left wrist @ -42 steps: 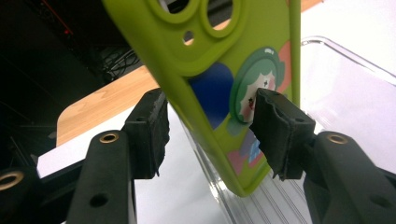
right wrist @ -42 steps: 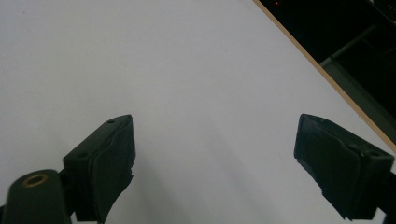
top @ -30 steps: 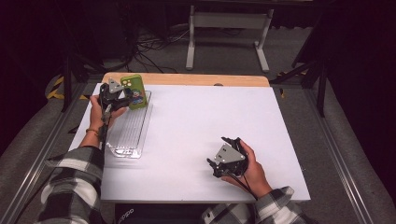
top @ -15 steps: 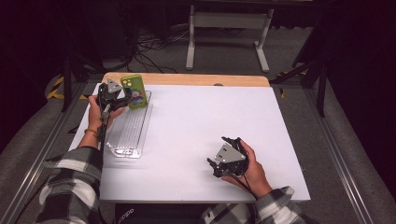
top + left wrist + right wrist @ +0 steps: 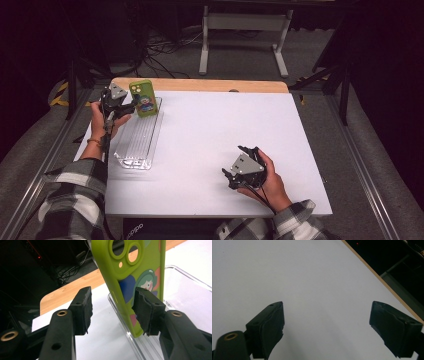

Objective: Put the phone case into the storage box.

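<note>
A phone in a green case with a cartoon figure on its back stands upright at the far end of a clear ribbed tray on the table's left side. In the left gripper view the phone rises from the tray just ahead of my left gripper. One pad overlaps the phone's back, and the other stands apart from its edge with table showing in the gap. In the high view that left gripper sits just left of the phone. My right gripper rests low near the front right, and its jaws are wide open over bare white table.
The white tabletop has a wooden strip along its far edge. Behind the table stand a metal frame's legs, with cables on the dark floor. Metal rails run along both sides of the table.
My left gripper has drawn slightly to the left, away from the phone, which stays standing in the tray. The right hand has not moved.
</note>
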### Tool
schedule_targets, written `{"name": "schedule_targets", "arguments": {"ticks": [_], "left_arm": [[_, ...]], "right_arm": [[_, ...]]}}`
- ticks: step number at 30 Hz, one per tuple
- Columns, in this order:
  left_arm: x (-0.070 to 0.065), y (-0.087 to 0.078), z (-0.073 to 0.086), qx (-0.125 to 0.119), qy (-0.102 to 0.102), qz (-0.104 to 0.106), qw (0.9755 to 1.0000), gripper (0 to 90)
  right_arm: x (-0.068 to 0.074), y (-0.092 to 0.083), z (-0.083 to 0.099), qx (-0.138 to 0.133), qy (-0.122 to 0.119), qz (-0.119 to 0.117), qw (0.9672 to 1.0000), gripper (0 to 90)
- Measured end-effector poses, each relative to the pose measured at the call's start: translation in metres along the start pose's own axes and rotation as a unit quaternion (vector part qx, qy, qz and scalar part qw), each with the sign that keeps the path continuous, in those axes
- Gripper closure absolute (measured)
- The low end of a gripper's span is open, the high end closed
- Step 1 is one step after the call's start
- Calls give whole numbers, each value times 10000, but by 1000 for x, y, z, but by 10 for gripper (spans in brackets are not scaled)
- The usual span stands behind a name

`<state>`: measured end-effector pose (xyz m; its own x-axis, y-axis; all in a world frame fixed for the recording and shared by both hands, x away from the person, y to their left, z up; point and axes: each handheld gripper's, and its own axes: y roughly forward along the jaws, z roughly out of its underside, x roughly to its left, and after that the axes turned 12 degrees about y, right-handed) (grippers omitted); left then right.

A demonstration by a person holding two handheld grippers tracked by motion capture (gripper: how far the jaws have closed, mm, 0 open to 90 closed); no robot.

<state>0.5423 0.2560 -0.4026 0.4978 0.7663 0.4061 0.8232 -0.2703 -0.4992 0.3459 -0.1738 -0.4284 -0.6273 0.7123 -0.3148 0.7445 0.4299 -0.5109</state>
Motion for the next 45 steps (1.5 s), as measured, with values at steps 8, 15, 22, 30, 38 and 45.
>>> {"name": "schedule_targets", "arguments": {"ticks": [8, 15, 22, 30, 38, 45], "left_arm": [[2, -7, -1, -94, -55, -10, 9999, 496], [2, -15, -1, -205, -59, -18, 9998, 490], [2, -23, -2, -340, -46, -4, 9994, 482], [0, -31, -1, -501, -67, -4, 9987, 468], [-1, -41, -3, -699, -136, 27, 9975, 447], [-5, -50, -7, -894, -82, 59, 9959, 426]], "right_arm": [[-1, -1, -1, -40, 59, 27, 10000, 135], [-3, -3, -2, -92, 122, 41, 9999, 135], [-3, -5, -3, -159, 186, 61, 9997, 135], [-4, -6, -3, -195, 203, 80, 9996, 135], [-4, -8, -4, -270, 217, 103, 9993, 135], [-5, -10, -5, -348, 245, 114, 9990, 135]]}}
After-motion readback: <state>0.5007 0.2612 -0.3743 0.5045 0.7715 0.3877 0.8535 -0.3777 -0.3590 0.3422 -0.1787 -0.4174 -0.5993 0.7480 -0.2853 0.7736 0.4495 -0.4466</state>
